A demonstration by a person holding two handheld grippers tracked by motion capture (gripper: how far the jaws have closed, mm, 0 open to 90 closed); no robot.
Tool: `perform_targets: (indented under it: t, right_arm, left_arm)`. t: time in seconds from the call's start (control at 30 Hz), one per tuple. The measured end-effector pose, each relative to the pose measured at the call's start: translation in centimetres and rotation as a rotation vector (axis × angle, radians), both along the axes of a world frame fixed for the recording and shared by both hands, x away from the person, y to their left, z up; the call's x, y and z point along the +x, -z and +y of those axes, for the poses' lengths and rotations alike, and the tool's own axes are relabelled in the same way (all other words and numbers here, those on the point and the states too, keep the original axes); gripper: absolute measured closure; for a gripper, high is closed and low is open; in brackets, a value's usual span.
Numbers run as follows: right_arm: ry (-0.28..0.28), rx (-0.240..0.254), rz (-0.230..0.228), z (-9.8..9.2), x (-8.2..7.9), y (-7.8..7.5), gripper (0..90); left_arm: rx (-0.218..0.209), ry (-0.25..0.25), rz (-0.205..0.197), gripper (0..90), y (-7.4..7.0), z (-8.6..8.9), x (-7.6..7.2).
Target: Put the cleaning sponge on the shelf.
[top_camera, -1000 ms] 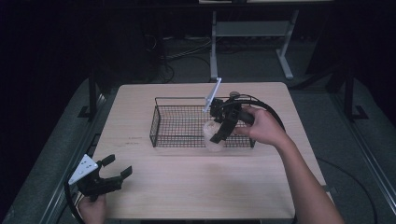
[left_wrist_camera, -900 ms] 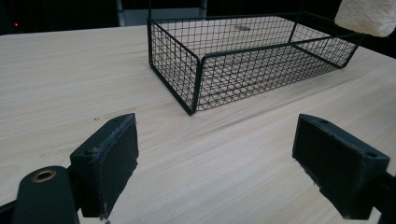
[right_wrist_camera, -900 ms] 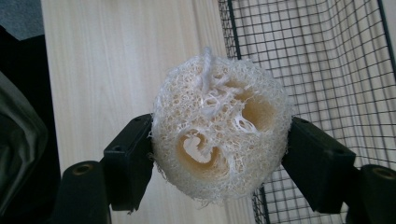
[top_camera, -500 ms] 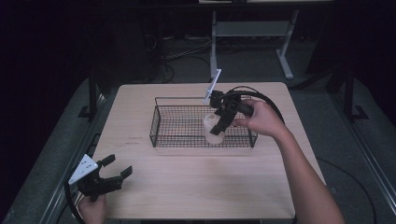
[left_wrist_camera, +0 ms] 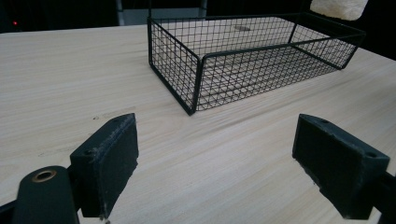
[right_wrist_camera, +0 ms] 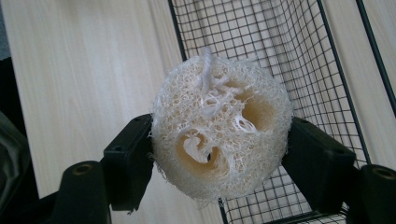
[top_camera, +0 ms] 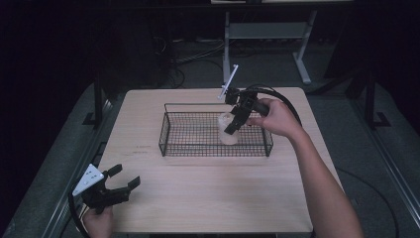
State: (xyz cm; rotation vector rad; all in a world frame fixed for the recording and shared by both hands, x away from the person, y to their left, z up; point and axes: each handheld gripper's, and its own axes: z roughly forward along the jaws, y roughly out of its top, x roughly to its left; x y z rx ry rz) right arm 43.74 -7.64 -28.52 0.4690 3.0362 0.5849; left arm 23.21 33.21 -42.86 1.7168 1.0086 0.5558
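In the high view the right gripper (top_camera: 233, 130) covers part of the loofah (top_camera: 228, 130), so where its pads meet the loofah cannot be made out there. The loofah in turn hides a patch of the wire basket (top_camera: 171, 130) floor behind it, and whether it touches that floor cannot be told. In the left gripper view the top edge cuts off the loofah (left_wrist_camera: 338, 7), leaving just its lower rim, and the right edge crops the right-hand jaw. In the right gripper view the loofah (right_wrist_camera: 220, 126) hides the pads' inner faces, and the basket (right_wrist_camera: 299, 51) runs off the top and right edges. The person's left hand (top_camera: 98, 224) is cut by the bottom edge of the high view.
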Motion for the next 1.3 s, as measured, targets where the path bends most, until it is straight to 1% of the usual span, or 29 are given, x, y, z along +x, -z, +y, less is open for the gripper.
perform_targets:
  t: [0.03,0.1,0.23,0.4,0.6,0.67,0.77,0.9,1.0,1.03,1.1,1.17,1.3]
  right_arm:
    - [0.005,-0.004,0.007,0.0,0.2,0.2,27.9]
    - [0.008,-0.009,0.005,0.0,0.4,0.4,27.9]
    - [0.024,-0.005,0.006,-0.1,0.9,0.7,27.8]
    - [0.037,0.012,0.004,-0.2,1.5,1.0,27.9]
    - [0.060,0.000,0.007,-0.5,2.3,2.0,27.9]
    - [0.068,-0.012,0.008,-0.6,2.5,2.4,27.8]
    - [0.076,-0.017,0.012,-0.8,2.9,2.9,27.9]
    - [0.090,0.001,0.016,-0.9,3.4,3.4,27.9]
    - [0.102,0.003,0.024,-1.0,3.7,3.9,27.8]
    - [0.107,0.009,0.022,-1.0,3.8,4.2,27.8]
    - [0.113,0.021,0.033,-1.0,4.0,4.8,27.9]
    - [0.123,0.000,0.030,-0.8,4.2,5.3,27.9]
    - [0.121,-0.017,0.047,-0.5,4.5,6.2,27.8]
  left_arm:
    - [0.000,0.000,0.000,13.8,0.0,0.0,0.0]
    - [0.003,0.001,0.001,13.8,0.0,0.0,0.0]
    - [-0.003,-0.001,-0.001,13.8,0.0,0.0,0.0]
    - [0.000,0.001,0.000,13.8,0.0,0.0,0.0]
    - [0.002,0.003,-0.001,13.8,0.0,-0.1,0.0]
    - [0.003,0.000,-0.002,13.8,0.0,0.0,0.1]
    - [-0.001,-0.001,0.003,13.8,0.1,0.1,0.1]
    - [0.004,0.002,0.000,13.8,0.0,0.0,0.1]
    - [0.006,0.004,-0.002,13.8,0.0,0.0,0.1]
    - [0.004,0.002,-0.001,13.8,0.0,0.0,0.1]
    - [-0.001,0.000,0.001,13.8,0.0,0.1,0.1]
    - [-0.003,0.001,0.000,13.8,0.0,0.1,0.1]
    - [-0.002,0.000,-0.001,13.8,0.0,0.2,0.1]
